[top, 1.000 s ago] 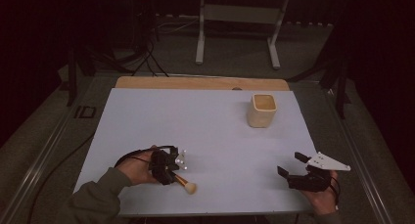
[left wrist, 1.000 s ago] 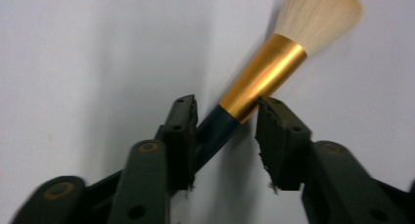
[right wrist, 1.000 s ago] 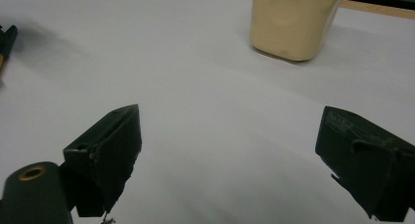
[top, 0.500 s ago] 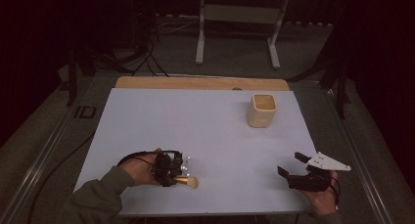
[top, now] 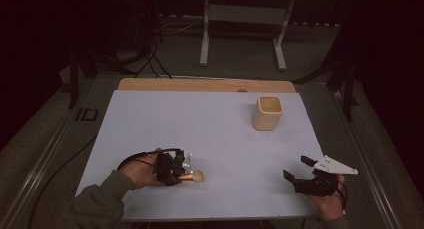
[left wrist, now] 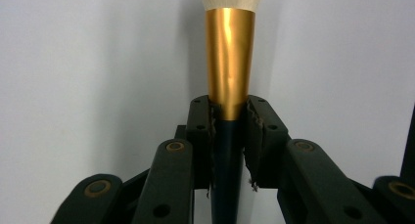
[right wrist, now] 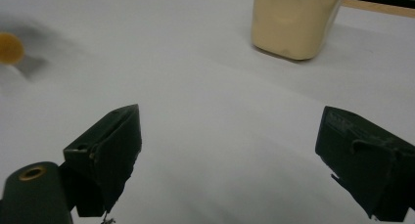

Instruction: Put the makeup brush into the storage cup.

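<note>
White sheeting covers the surface, with a strip of bare wood left showing along its far edge; the plain, pale ground makes the few small things on it easy to pick out. Well apart from both hands, toward the far right, stands a cream-coloured cup, upright with its mouth open to the top, which looks like the place a brush would be stood in. The right gripper rests low at the near right corner, its jaws spread wide with nothing between them, aimed roughly at the cup as if waiting its turn. The left gripper lies near the front left, and its jaws have just been closing on the makeup brush; they now clamp it. In the left gripper view the pads press on the brush right where the dark handle meets the gold ferrule, a firm, narrow spot that keeps the soft pale bristles clear of the jaws. The brush lies flat on the surface, bristles pointing away from the hand, so I judge a lift comes next.
</note>
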A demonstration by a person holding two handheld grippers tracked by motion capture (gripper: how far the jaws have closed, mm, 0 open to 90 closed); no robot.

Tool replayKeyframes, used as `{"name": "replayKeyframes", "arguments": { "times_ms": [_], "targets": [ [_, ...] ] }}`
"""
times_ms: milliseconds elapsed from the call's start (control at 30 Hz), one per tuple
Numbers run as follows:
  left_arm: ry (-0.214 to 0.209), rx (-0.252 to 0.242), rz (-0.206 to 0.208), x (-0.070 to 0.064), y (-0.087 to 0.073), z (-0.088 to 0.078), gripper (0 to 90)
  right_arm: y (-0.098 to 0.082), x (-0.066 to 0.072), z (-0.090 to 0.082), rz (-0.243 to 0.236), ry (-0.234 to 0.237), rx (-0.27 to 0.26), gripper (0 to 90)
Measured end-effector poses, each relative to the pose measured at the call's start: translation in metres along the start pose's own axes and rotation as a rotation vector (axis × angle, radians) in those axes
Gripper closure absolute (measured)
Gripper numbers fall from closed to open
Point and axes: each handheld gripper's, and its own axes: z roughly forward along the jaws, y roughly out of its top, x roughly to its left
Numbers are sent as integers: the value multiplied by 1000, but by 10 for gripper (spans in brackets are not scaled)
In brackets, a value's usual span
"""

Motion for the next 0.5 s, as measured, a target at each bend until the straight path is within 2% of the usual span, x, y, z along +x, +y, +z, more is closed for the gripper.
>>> {"name": "replayKeyframes", "arguments": {
  "times_ms": [67, 100, 133, 233, 267, 300, 500],
  "targets": [
    [0, 0, 0, 0, 0, 0, 746, 0, 0, 0, 0, 1, 0, 98],
    [19, -26, -12, 0, 1, -5, 746, 0, 0, 0, 0, 1, 0, 99],
    [19, -35, -18, 0, 2, -7, 746, 0, 0, 0, -2, 1, 0, 98],
    [9, -63, -32, 1, 2, -10, 746, 0, 0, 0, -2, 2, 0, 98],
    [2, -100, -52, 2, 3, -13, 746, 0, 0, 0, -1, 0, 0, 98],
    [3, -116, -57, 3, 3, -15, 746, 0, 0, 0, 0, 0, 0, 98],
    [19, -166, -80, 6, 3, -24, 746, 0, 0, 0, -2, 2, 0, 98]
  ]
}}
